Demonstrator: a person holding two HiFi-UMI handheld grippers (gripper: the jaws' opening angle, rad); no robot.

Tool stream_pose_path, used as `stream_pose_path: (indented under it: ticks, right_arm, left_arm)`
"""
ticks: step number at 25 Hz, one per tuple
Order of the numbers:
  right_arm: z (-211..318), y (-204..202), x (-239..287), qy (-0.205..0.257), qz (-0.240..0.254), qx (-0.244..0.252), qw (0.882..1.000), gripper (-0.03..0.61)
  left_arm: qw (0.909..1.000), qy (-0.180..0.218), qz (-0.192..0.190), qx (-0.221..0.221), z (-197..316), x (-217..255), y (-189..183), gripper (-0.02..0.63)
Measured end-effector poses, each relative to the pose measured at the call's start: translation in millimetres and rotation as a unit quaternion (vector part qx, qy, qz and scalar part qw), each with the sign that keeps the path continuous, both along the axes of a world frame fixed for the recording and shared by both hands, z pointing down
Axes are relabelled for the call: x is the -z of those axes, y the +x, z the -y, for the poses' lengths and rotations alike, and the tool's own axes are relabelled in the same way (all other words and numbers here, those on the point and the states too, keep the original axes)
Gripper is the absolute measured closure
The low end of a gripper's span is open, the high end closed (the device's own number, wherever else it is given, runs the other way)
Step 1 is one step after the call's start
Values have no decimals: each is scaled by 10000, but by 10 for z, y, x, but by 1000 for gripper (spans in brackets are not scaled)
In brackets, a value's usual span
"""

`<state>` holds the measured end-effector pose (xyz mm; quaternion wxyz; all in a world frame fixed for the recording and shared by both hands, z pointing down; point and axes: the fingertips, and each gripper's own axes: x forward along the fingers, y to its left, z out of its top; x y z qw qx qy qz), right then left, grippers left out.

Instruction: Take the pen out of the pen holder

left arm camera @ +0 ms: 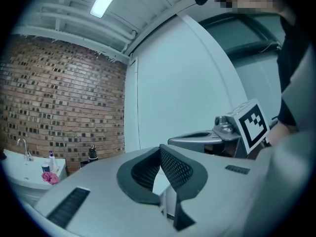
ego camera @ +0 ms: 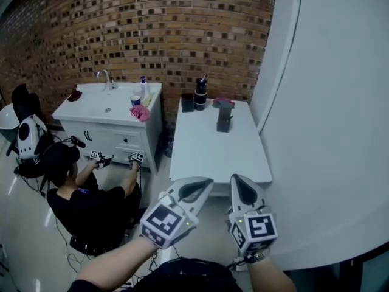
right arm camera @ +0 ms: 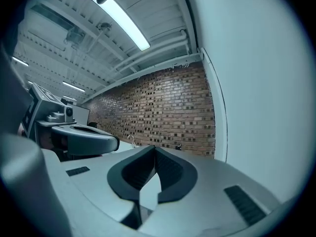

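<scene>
A black cylindrical pen holder point(ego camera: 200, 94) stands at the far left corner of the white table point(ego camera: 219, 154), with a dark pen point(ego camera: 203, 78) sticking up out of it. It shows small and far off in the left gripper view point(left arm camera: 92, 153). A second black holder point(ego camera: 223, 123) stands mid-table to the right, below a pink thing point(ego camera: 223, 103). Both grippers hang level in the air short of the table's near edge. My left gripper point(ego camera: 205, 182) is shut and empty, its pads meeting at the tip point(left arm camera: 159, 150). My right gripper point(ego camera: 238, 180) is also shut on nothing point(right arm camera: 155, 148).
A black box point(ego camera: 187, 102) sits beside the pen holder. Left of the table is a white sink cabinet point(ego camera: 109, 111) with a tap, bottles and a pink cloth point(ego camera: 140, 112). A person in black point(ego camera: 91, 205) sits low at the left. A white wall point(ego camera: 328, 132) curves along the right.
</scene>
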<state>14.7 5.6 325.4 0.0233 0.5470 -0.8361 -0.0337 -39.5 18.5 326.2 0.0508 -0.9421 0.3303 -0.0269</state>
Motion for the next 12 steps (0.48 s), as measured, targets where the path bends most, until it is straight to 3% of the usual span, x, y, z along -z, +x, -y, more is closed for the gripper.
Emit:
stream_pose_path:
  ticks: [12]
  right_arm:
    - [203, -315, -13, 35, -128, -52, 9999, 546]
  left_arm:
    - [10000, 41, -3, -9, 132, -37, -292, 611]
